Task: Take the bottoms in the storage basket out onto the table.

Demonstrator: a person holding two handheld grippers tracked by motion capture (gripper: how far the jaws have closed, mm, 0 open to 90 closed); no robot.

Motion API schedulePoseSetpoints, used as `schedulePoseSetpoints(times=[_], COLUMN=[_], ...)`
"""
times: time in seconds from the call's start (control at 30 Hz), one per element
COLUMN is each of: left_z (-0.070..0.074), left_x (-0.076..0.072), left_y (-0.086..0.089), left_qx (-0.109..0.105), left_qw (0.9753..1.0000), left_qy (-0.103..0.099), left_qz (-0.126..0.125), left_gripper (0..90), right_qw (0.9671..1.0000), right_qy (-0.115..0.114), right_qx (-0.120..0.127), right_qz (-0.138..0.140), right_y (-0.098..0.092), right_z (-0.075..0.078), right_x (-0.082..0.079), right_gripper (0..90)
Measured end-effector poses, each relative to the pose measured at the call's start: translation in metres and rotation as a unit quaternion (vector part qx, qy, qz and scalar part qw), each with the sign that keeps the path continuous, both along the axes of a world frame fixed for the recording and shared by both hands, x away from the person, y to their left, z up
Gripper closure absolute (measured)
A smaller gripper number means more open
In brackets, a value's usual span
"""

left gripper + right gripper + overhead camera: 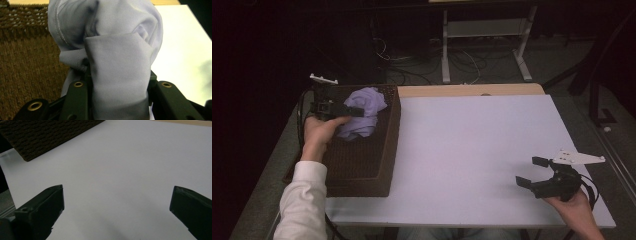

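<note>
A pale lilac cloth [364, 112] is bunched up over the far end of a brown woven basket [362, 160] at the table's left. My left gripper [357, 111] is shut on the cloth; in the left gripper view the cloth [112, 50] drapes over the jaws and hides their tips. Far off at the table's front right, my right gripper [532, 172] stands open above the white tabletop [472, 150] with nothing between its jaws. In the right gripper view the right gripper [116, 202] has wide-spread jaws, and the basket's corner [45, 135] lies at upper left.
The basket's tall woven wall [393, 135] borders the white surface on the left. A wooden strip [472, 90] runs along the table's far edge. Cables and a white frame leg [444, 50] lie on the floor beyond the table.
</note>
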State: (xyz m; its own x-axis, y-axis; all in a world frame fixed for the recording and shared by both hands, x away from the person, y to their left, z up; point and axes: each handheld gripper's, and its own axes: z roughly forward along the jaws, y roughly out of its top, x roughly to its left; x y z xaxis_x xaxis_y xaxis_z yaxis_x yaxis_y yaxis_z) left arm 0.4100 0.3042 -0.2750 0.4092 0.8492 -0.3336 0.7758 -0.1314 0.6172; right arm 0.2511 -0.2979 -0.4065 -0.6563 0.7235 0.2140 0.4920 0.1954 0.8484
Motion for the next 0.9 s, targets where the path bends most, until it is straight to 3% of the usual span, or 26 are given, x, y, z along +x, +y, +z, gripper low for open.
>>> schedulePoseSetpoints(times=[0.2,0.4,0.67,0.9], left_z=[0.014,0.027,0.037,0.039], left_x=[-0.01,-0.022,-0.035,-0.039], left_y=[-0.005,-0.016,-0.037,-0.055], left_qx=[-0.009,-0.024,-0.033,-0.043], left_qw=[0.9996,0.9974,0.9922,0.9881], left_qy=[-0.018,-0.044,-0.068,-0.074], left_qz=[-0.022,-0.051,-0.099,-0.128], left_gripper=[60.8,60.8,60.7,60.7], right_qw=[1.0,1.0,1.0,1.0], right_qy=[-0.001,-0.001,-0.002,-0.002], right_qx=[-0.001,0.001,0.0,0.0], right_qz=[0.0,-0.001,0.0,0.0], right_y=[0.0,0.0,0.0,0.0], right_z=[0.0,0.0,0.001,0.001], right_x=[0.0,0.0,-0.001,-0.001], right_gripper=[0.0,0.0,0.0,0.0])
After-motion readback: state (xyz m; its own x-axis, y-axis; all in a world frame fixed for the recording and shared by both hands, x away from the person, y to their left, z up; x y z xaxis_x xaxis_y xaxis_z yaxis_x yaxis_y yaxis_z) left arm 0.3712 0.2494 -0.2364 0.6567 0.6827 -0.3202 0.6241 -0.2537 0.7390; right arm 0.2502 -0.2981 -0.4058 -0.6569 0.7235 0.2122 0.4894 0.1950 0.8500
